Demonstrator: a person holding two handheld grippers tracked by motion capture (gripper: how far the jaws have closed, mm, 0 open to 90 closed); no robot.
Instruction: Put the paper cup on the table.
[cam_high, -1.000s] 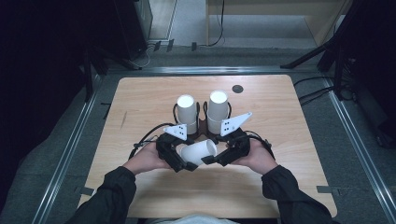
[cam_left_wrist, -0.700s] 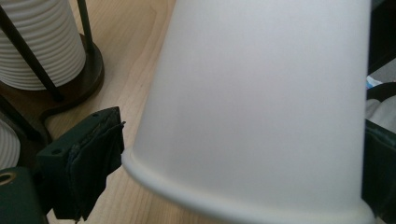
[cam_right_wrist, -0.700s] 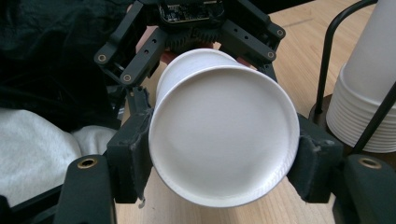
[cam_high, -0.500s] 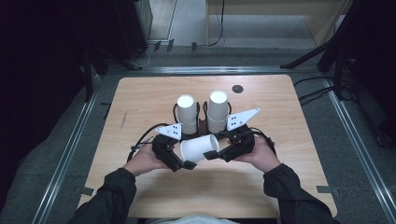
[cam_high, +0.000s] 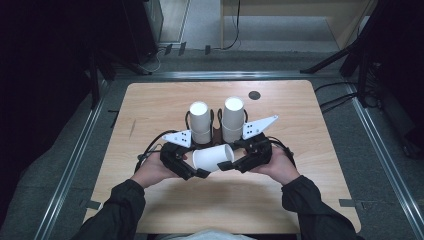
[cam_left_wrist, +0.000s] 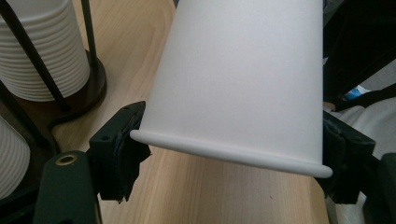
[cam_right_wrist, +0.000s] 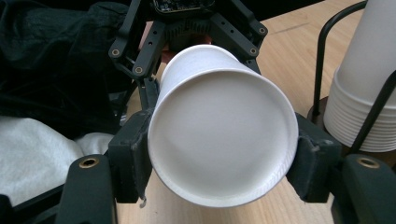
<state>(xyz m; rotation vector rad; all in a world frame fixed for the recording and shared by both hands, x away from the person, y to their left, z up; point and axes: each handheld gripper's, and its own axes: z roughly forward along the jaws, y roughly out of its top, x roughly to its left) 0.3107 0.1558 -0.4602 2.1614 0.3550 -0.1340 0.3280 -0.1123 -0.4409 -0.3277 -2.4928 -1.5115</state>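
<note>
Left gripper (cam_high: 197, 172): jaws have just been closing, now set on either side of the rim end of a white paper cup (cam_high: 214, 158), pads against it. Right gripper (cam_high: 227, 166): jaws clamped on the base end of the same cup, one pad on each side.

Cup: held on its side above the table (cam_high: 310, 200), between the two hands, near the front edge; nothing visible in it. Long axis runs level, left to right; the mouth faces the person's left, the closed base their right.

Cup holder (cam_high: 216, 131): dark wire frame just behind the cup, holding two upright stacks of white cups (cam_high: 201, 121) mouth-down, side by side.

Table: pale wood, with a small dark round disc (cam_high: 254, 95) near the far edge. Room: dim grey floor, metal rails, cables.
</note>
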